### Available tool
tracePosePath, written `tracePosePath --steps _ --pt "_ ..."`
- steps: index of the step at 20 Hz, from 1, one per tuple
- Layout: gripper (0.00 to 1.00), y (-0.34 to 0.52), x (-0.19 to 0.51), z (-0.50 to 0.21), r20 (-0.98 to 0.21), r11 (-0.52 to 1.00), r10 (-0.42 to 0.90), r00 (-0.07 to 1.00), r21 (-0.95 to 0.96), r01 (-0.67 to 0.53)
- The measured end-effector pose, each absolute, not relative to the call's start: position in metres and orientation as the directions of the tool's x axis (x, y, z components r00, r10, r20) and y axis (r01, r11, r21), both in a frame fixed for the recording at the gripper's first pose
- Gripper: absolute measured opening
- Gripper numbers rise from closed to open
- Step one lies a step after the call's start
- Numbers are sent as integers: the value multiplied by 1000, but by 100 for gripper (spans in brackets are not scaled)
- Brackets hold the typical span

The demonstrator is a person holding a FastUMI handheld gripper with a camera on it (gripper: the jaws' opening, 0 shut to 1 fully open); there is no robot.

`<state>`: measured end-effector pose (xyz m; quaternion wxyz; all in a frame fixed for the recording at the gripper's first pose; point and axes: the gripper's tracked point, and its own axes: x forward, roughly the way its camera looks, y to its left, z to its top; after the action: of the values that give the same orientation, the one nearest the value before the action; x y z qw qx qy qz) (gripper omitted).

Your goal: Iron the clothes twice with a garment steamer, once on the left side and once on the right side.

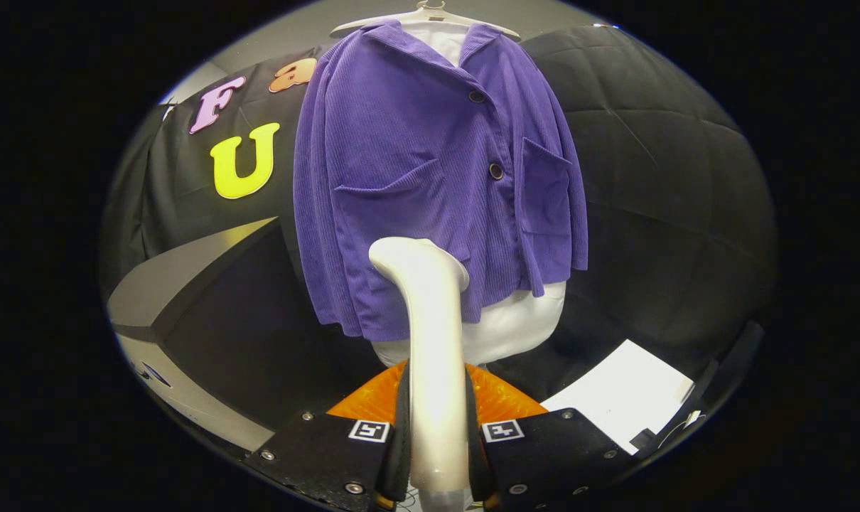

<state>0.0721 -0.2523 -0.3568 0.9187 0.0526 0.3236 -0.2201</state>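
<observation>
The gripper is clamped on the handle of the garment steamer. Both fingers press against the handle's sides, one on each flank, with no visible gap.

The garment steamer is a smooth, glossy, off-white unit. Its handle rises from between the jaws as a slim column, then curves at the top into a broader rounded head. The head points forward, toward the garment.

The purple jacket hangs directly ahead of the jaws, beyond the steamer head. It is a ribbed, corduroy-like fabric with a collar, two dark buttons down the front closure and a patch pocket on each front panel. It hangs on a pale hanger over a white shirt, whose hem shows below the jacket's lower edge. The steamer head overlaps the jacket's lower front; whether it touches the fabric cannot be determined.

Ahead of the right finger, lower down, lies a white sheet. A black-topped table stands ahead of the left finger.
</observation>
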Motion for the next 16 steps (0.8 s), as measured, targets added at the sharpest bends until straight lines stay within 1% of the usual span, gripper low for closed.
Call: tracePosePath --steps 10,16 --pt "33 -253 38 -321 -615 893 -373 694 -37 448" --pt "33 -269 35 -251 -541 911 -370 755 -51 410"
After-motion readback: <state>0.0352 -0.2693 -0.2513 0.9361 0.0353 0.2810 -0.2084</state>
